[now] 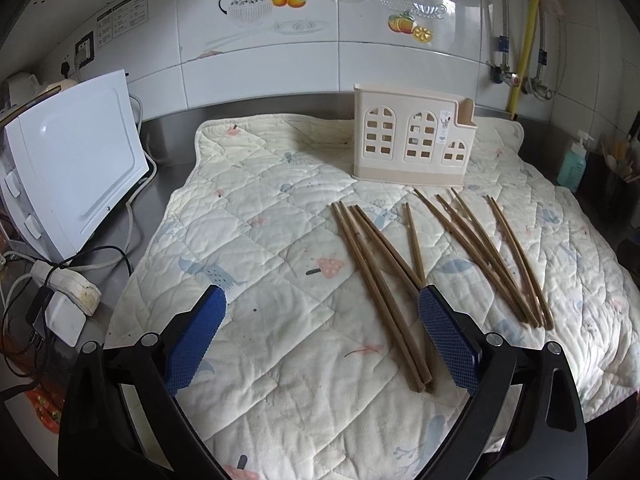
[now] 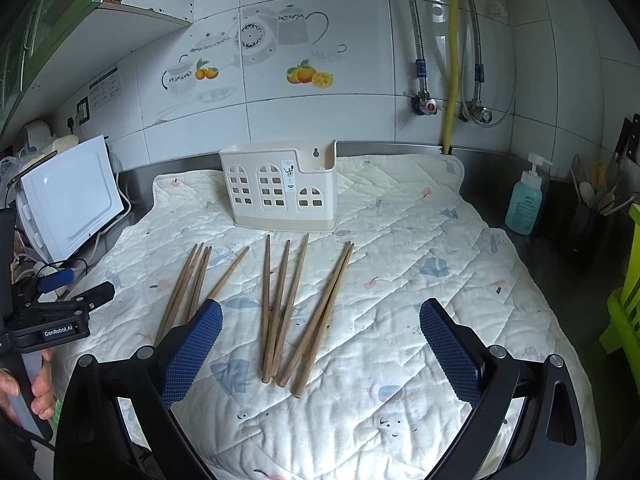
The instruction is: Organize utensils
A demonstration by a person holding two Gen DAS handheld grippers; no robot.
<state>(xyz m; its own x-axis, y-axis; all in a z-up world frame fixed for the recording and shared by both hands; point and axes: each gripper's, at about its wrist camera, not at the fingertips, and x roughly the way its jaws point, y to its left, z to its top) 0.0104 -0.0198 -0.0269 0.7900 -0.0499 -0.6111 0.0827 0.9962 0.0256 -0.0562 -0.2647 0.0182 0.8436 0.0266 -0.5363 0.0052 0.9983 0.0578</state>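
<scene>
Soft, even daylight, faint glare on the wall tiles (image 2: 320, 120), strong fisheye bending and possibly slight blur at dark edges.

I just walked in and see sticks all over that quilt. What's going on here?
A person is sorting wooden chopsticks into the cream utensil holder standing at the back of the quilted mat. Nothing is picked up yet: the chopsticks lie loose in small groups in front of the holder. The left hand-held gripper and the right hand-held gripper both hover above the mat, open and empty.
</scene>
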